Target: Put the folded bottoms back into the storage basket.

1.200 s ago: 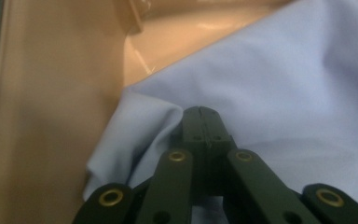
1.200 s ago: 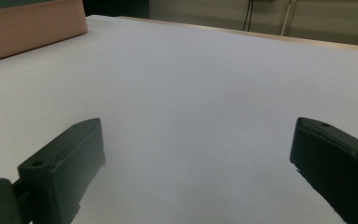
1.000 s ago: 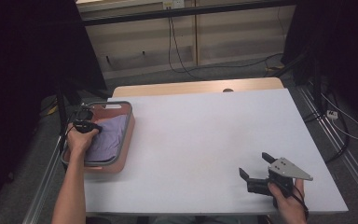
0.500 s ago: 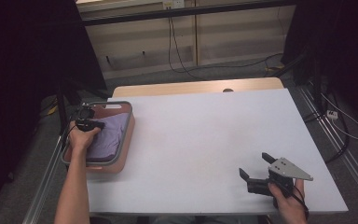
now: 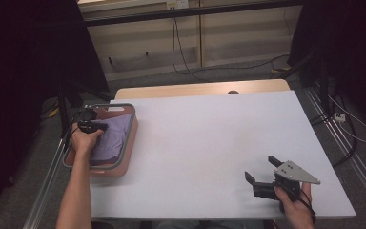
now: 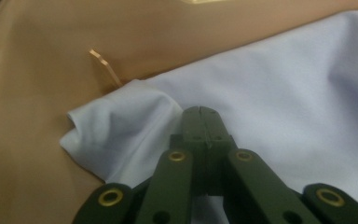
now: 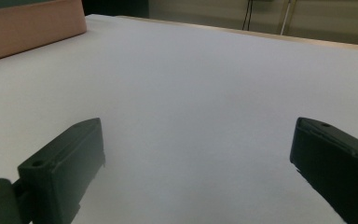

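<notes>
cloth: soft, light, floppy, in the basket | grab its bunched corner | your left gripper: jaws pinched together on cloth | your right gripper: jaws wide apart, holding nothing

You see a white table across the middle of the high view, its bare surface running up the right gripper view too; a tan wooden strip lines its far edge, with a small dark spot on it; black cables hang at the top centre and trail over the grey floor; metal rails run down the right; a beige wall closes the top.
</notes>
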Motion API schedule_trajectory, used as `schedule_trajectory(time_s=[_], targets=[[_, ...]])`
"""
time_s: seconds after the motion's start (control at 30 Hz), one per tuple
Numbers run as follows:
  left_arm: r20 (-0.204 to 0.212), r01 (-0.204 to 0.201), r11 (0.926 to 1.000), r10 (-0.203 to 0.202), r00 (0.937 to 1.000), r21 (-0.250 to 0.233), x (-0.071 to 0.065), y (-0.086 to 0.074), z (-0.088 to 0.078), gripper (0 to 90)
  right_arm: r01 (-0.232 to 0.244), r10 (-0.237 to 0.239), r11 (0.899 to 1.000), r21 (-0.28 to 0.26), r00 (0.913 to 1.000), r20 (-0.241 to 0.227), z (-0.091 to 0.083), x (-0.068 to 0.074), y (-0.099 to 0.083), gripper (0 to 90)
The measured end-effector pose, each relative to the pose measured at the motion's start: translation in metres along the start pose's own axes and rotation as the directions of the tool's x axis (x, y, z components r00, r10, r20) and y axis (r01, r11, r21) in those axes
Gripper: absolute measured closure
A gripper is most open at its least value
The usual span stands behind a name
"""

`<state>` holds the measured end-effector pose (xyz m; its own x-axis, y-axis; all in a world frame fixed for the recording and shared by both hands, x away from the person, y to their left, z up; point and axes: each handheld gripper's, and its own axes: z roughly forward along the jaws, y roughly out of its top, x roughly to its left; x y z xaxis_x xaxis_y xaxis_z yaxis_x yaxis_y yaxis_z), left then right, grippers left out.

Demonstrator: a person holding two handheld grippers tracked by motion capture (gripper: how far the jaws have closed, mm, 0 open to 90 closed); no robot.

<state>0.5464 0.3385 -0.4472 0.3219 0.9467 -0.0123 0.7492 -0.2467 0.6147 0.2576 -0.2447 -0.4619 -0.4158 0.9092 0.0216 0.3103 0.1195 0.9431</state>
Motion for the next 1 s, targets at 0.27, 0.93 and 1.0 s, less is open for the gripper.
schedule_trajectory(time_s=[0.27,0.93,1.0], targets=[[0.042,-0.008,0.9999,0.007,0.9991,0.007,-0.002,-0.005,-0.006,89.1,0.002,-0.002,1.000,0.001,1.0000,0.000,0.000,0.000,0.000,2.8],[0.119,0.010,0.9803,0.014,0.9928,-0.197,0.002,-0.003,-0.036,67.3,-0.009,0.009,1.000,-0.001,0.9999,-0.006,-0.001,-0.002,-0.001,2.8],[0.115,0.004,0.9775,0.021,0.9931,-0.211,0.001,-0.003,-0.038,65.5,-0.010,0.010,1.000,-0.001,0.9999,-0.006,0.000,-0.002,-0.001,2.8]])
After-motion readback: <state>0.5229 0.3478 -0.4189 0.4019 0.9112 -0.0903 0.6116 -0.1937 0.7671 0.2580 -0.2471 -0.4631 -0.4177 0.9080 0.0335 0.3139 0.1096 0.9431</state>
